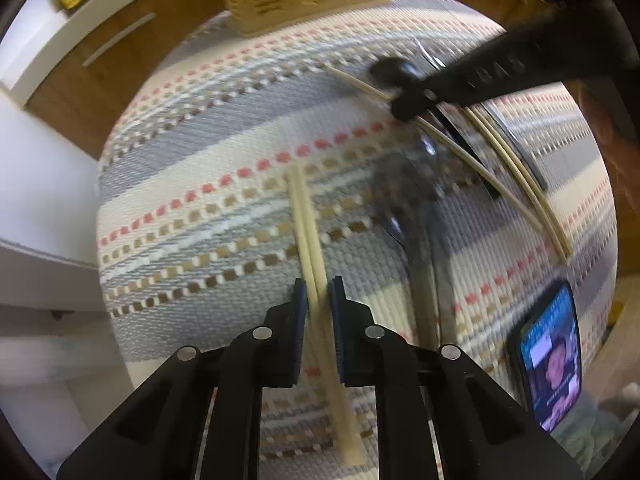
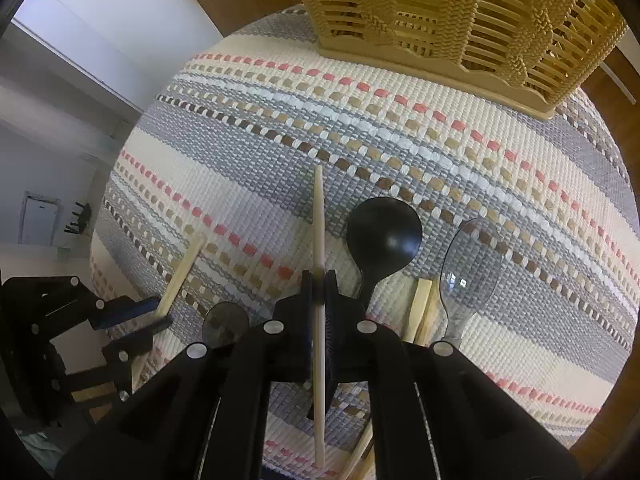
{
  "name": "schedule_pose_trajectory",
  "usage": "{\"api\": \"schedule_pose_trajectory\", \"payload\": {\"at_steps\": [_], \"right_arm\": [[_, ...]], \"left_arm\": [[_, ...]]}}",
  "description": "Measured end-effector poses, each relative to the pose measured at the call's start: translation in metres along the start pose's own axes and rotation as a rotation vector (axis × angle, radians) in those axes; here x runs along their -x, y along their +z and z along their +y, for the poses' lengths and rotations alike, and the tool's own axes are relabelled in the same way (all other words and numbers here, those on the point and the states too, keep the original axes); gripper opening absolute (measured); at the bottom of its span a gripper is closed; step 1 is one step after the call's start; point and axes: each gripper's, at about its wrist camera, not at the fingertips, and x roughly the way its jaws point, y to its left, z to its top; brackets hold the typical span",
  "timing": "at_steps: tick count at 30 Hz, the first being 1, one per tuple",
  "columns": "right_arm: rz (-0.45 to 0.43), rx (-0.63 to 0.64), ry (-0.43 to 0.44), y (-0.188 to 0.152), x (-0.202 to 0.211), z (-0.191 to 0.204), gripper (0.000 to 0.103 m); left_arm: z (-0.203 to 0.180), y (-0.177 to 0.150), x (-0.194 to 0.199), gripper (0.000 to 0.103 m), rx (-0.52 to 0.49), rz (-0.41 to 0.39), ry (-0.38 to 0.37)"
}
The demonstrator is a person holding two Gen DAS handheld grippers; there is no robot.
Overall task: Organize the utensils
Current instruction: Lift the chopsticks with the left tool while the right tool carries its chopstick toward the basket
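Left gripper: I had my left gripper (image 1: 319,300) pointing steeply down at the woven striped mat (image 1: 224,184), its jaws closed on a pair of pale chopsticks (image 1: 306,232), one pad against each side.
Pair of chopsticks: it ran straight between the pads, with one end out ahead over the mat and the other end back beneath the gripper body.
Right gripper: my right gripper (image 2: 319,280) was clamped tight on a single chopstick (image 2: 319,216), with almost no gap between the pads.
Single chopstick: it stood in line with the fingers, its tip reaching toward the basket (image 2: 460,28) at the far edge of the mat.
Black spoon: it (image 2: 384,236) lay just right of the right gripper, bowl toward the basket.
Clear spoon: it (image 2: 470,264) lay further right, with more chopsticks (image 2: 420,308) between the two spoons.
Phone: a phone (image 1: 550,352) with a lit screen lay at the mat's near right edge in the left view.
Blur: the left view was smeared around the spoons, so I could not tell their exact lie there.
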Motion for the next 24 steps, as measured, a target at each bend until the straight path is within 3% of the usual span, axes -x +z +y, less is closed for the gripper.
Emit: {"api": "schedule_pose_trajectory", "payload": {"at_steps": [11,14,16,24], "right_arm": [[-0.152,-0.008,0.099,-0.015,0.052,-0.022,0.004],[-0.204,0.011,0.128,-0.025,0.069,-0.026,0.004],[-0.261,0.041,0.156,-0.034,0.083,-0.026,0.004],[-0.477,0.073,0.23,-0.062,0.143,-0.031,0.004]], "left_arm": [[0.041,0.027,0.028,0.009,0.19,-0.175,-0.091],[0.042,0.031,0.041,0.009,0.2,-0.244,-0.117],[0.04,0.031,0.054,0.009,0.185,-0.332,-0.161],[0.022,0.024,0.113,0.009,0.147,-0.575,-0.167]]}}
